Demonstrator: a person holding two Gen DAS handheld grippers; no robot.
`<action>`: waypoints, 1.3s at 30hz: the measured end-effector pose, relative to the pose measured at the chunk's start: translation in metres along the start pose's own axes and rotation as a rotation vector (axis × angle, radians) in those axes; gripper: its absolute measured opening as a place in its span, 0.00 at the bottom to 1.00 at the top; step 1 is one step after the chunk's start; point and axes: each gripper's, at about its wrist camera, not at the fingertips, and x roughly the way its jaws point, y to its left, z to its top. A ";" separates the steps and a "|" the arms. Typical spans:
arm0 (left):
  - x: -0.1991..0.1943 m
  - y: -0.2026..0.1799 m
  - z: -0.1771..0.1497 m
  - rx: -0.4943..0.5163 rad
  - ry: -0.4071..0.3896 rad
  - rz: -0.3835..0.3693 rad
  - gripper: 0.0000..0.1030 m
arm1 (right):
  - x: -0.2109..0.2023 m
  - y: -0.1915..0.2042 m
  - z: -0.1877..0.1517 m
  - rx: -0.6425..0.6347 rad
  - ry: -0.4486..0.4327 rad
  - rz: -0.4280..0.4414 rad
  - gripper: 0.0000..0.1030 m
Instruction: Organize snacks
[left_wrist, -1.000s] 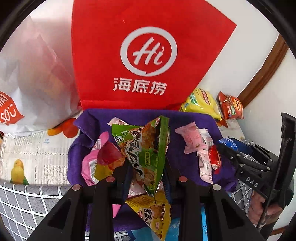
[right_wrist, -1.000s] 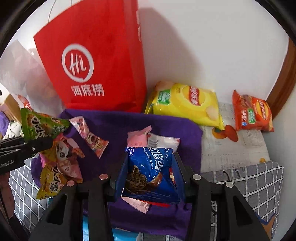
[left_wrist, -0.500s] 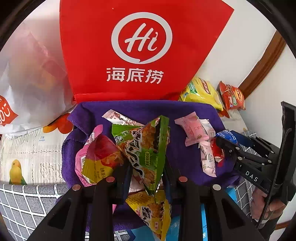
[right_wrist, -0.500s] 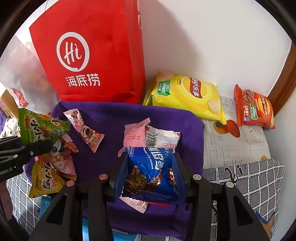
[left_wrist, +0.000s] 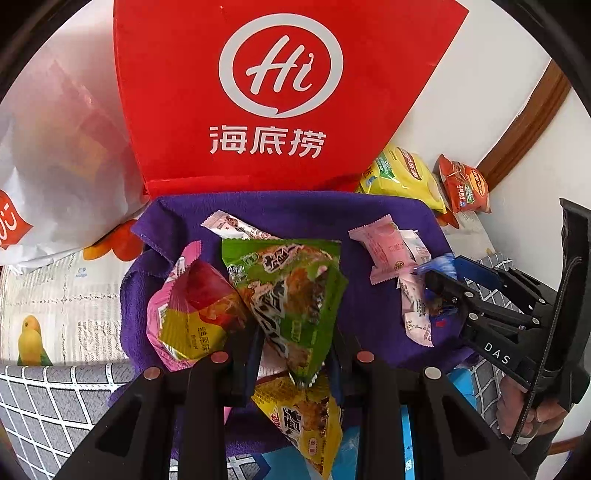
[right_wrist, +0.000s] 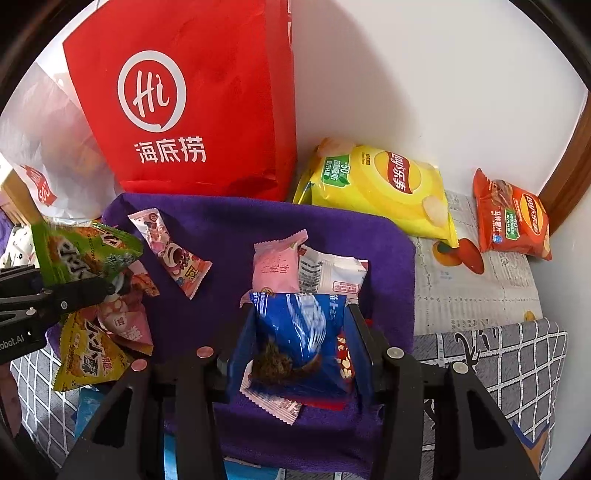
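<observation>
Left claw (left_wrist: 295, 343) pinching green snack packet (left_wrist: 291, 295), held over purple towel (left_wrist: 295, 210). Right claw (right_wrist: 299, 350) jaws opening, blue cookie packet (right_wrist: 301, 332) between them, over towel's near right part. Red bag (right_wrist: 192, 99) upright behind towel.

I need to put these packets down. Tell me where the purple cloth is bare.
Bare strip on the purple cloth along the red bag, between the pink bear-print packet and pale pink packet. Crowded: the cloth's left edge around the yellow packet, and beneath the blue packet.
</observation>
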 end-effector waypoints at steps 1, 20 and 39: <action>0.000 0.000 0.000 0.001 0.002 0.000 0.30 | -0.001 0.000 0.000 0.001 -0.005 0.005 0.47; -0.060 -0.007 -0.001 0.013 -0.095 -0.011 0.70 | -0.073 0.002 -0.006 0.051 -0.126 -0.027 0.58; -0.141 -0.027 -0.057 0.047 -0.170 0.030 0.77 | -0.157 0.011 -0.059 0.135 -0.170 0.009 0.58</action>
